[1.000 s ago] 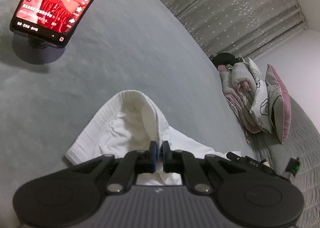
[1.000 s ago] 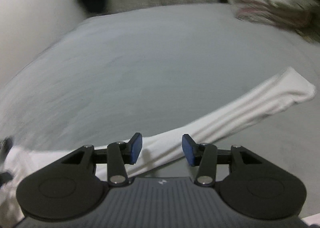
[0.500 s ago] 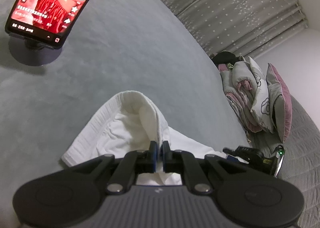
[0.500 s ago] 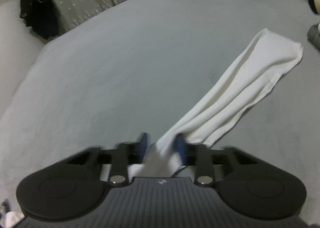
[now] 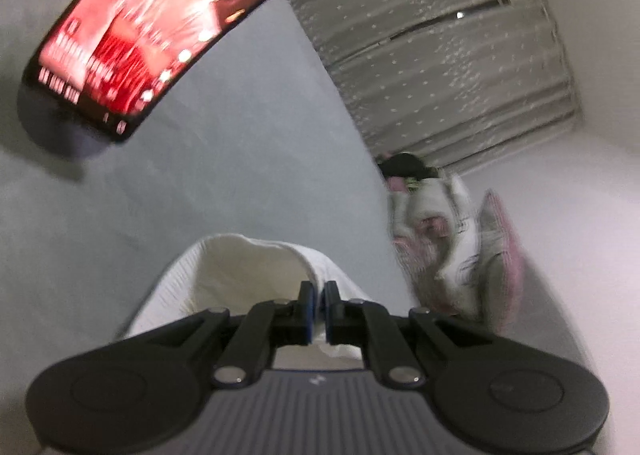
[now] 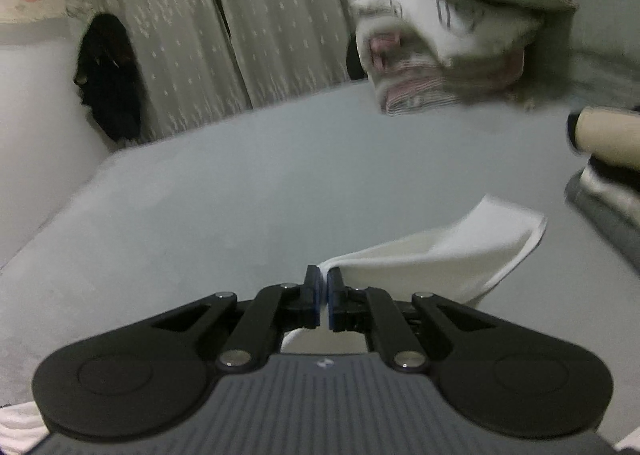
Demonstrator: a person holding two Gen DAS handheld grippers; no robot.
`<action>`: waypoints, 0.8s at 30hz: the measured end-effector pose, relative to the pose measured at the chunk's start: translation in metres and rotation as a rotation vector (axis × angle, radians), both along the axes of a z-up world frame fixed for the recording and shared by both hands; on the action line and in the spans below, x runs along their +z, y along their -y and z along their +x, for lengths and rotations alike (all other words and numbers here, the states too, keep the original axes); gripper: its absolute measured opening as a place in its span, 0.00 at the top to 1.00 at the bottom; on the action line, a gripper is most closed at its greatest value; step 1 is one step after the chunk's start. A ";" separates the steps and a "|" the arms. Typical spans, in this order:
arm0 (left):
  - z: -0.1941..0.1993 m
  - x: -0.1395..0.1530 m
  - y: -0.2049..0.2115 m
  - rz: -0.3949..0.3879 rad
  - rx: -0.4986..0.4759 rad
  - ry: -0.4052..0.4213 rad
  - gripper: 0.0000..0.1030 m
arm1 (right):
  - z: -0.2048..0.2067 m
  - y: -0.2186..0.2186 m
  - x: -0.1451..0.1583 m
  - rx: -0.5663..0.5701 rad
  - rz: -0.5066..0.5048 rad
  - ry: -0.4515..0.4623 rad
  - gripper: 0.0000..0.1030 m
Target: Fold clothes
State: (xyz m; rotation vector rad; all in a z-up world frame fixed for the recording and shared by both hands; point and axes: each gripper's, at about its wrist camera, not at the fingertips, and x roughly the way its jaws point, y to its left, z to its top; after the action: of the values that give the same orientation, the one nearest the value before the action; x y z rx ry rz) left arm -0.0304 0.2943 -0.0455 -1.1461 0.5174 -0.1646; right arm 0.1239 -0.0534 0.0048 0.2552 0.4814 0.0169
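Since a second ago, the right gripper (image 6: 323, 287) has just been closing its jaws, and now they are pressed together on the white garment (image 6: 432, 259). Before, that cloth lay long and flat on the gray bed (image 6: 240, 191); now the pinched part is lifted and the cloth bends over itself, with its far end pointing to the right edge of the bed. The left gripper (image 5: 316, 301) has slid a little, and the phone (image 5: 160, 27) now looks bigger and closer in its view. Its jaws are pressed together too, pinching the white garment (image 5: 240, 271) at a fold that stands up like a little hood. The phone glows red and stands on a round stand near the far left part of the bed. Folded bedding and a pink pillow (image 5: 500, 259) are piled at the far right side, by the dotted curtain (image 5: 440, 55). Both views are blurry.
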 end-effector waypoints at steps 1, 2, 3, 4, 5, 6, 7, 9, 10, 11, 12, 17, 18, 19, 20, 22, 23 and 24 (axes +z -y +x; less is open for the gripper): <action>0.000 -0.003 -0.002 -0.033 -0.003 0.000 0.95 | -0.004 -0.003 0.005 0.002 -0.006 0.019 0.96; -0.001 -0.005 -0.004 -0.055 -0.004 -0.001 0.95 | -0.009 -0.005 0.007 0.005 -0.012 0.034 0.96; -0.002 -0.006 -0.006 -0.071 -0.005 -0.003 0.95 | -0.017 -0.007 0.009 0.011 -0.020 0.049 0.96; -0.003 -0.007 -0.007 -0.083 -0.006 -0.005 0.95 | -0.024 -0.008 0.011 0.016 -0.028 0.063 0.96; -0.003 -0.008 -0.008 -0.092 -0.010 -0.006 0.95 | -0.033 -0.010 0.014 0.021 -0.037 0.077 0.96; -0.003 -0.009 -0.007 -0.100 -0.015 -0.008 0.95 | -0.042 -0.012 0.017 0.026 -0.049 0.090 0.96; -0.003 -0.010 -0.007 -0.108 -0.020 -0.009 0.95 | -0.045 -0.012 0.020 0.029 -0.060 0.100 0.96; -0.004 -0.011 -0.007 -0.116 -0.029 -0.013 0.95 | -0.041 -0.010 0.020 0.032 -0.079 0.117 0.96; -0.005 -0.011 -0.007 -0.114 -0.034 -0.017 0.95 | -0.040 -0.008 0.021 0.033 -0.089 0.126 0.96; -0.006 -0.011 -0.008 -0.111 -0.039 -0.020 0.95 | -0.042 -0.008 0.021 0.034 -0.099 0.132 0.96; -0.008 -0.012 -0.010 -0.108 -0.043 -0.024 0.95 | -0.046 -0.008 0.021 0.036 -0.109 0.137 0.96; -0.014 -0.017 -0.016 -0.092 -0.063 -0.063 0.95 | -0.063 -0.010 0.018 0.057 -0.155 0.122 0.95; -0.016 -0.018 -0.018 -0.090 -0.068 -0.068 0.95 | -0.066 -0.010 0.016 0.061 -0.164 0.115 0.96; -0.018 -0.019 -0.021 -0.088 -0.074 -0.070 0.95 | -0.068 -0.009 0.014 0.065 -0.170 0.106 0.95; -0.020 -0.019 -0.024 -0.086 -0.080 -0.071 0.95 | -0.071 -0.009 0.012 0.069 -0.176 0.098 0.95; -0.025 -0.021 -0.029 -0.074 -0.092 -0.069 0.95 | -0.079 -0.008 0.008 0.078 -0.188 0.081 0.95; -0.028 -0.021 -0.030 -0.067 -0.097 -0.070 0.95 | -0.082 -0.008 0.006 0.083 -0.195 0.073 0.95; -0.029 -0.022 -0.032 -0.059 -0.102 -0.077 0.95 | -0.083 -0.007 0.004 0.088 -0.206 0.063 0.95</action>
State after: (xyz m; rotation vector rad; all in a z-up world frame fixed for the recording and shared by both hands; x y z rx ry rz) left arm -0.0593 0.3261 -0.0679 -1.1878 0.6434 -0.2264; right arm 0.0405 -0.0460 0.0085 0.0311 0.4279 0.0612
